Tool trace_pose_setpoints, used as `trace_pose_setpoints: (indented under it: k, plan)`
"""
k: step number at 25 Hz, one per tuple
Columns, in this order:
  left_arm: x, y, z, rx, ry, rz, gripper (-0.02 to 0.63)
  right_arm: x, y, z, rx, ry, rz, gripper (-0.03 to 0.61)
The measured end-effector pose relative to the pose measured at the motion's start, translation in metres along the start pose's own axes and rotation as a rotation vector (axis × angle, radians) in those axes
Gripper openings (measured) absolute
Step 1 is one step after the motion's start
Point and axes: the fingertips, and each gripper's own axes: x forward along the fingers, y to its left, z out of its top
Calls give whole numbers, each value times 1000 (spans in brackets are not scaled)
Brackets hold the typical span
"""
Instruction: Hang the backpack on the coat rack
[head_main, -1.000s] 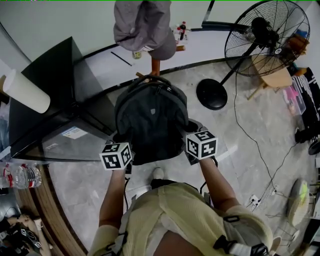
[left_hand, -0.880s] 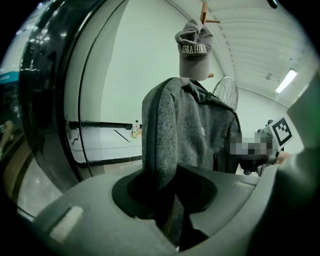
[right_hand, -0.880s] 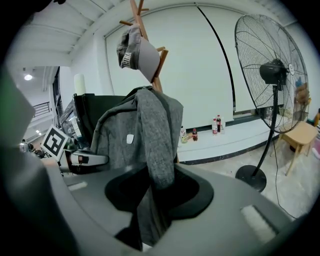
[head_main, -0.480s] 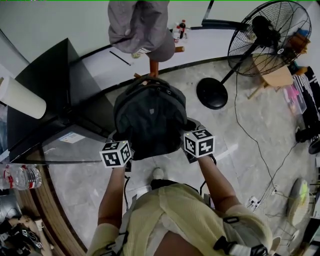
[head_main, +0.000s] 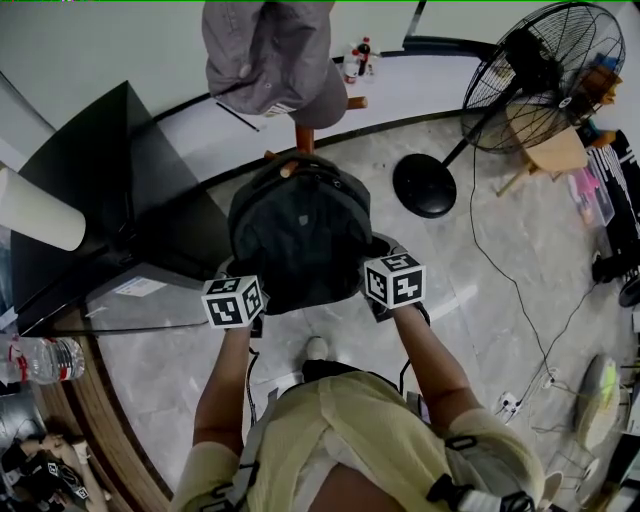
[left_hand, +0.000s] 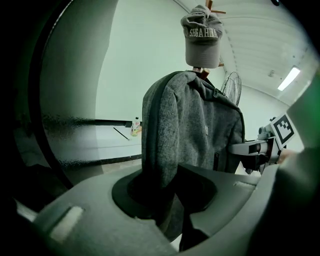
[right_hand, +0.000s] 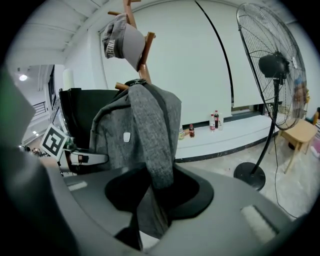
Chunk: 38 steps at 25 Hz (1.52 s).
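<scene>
A grey backpack (head_main: 300, 235) hangs upright against the wooden coat rack (head_main: 304, 138), between my two grippers. Its top handle lies by a lower peg (head_main: 287, 169), whose tip shows inside the handle's loop. A grey cap (head_main: 270, 50) sits on the rack's top. My left gripper (head_main: 240, 288) is shut on the backpack's left lower edge, with fabric (left_hand: 160, 165) running down between its jaws. My right gripper (head_main: 384, 265) is shut on the right edge, with fabric (right_hand: 157, 165) pinched between its jaws. In the left gripper view the right gripper (left_hand: 257, 147) shows beyond the backpack (left_hand: 200, 125).
A large standing fan (head_main: 540, 75) with a round black base (head_main: 425, 187) stands to the right, its cable trailing over the floor. A dark glass table (head_main: 130, 200) with a white roll (head_main: 35, 210) stands on the left. Bottles (head_main: 355, 60) stand on the ledge behind the rack.
The backpack and both grippers have sunk a little along the rack. The peg tip now shows inside the top handle.
</scene>
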Motion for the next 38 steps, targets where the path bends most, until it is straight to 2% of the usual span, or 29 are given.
trace_pose_setpoints:
  k: [20,31,38]
  plan:
    - [41,15,1,23,-3,-21,116,27,-23,-3,16,-15,-33,133]
    - [60,28,3,53,14,27,146,44,-37,-5,7,-24,-59,149]
    - [68,33,5,84,20,53,166,51,-45,-4,-39,-10,-72,167]
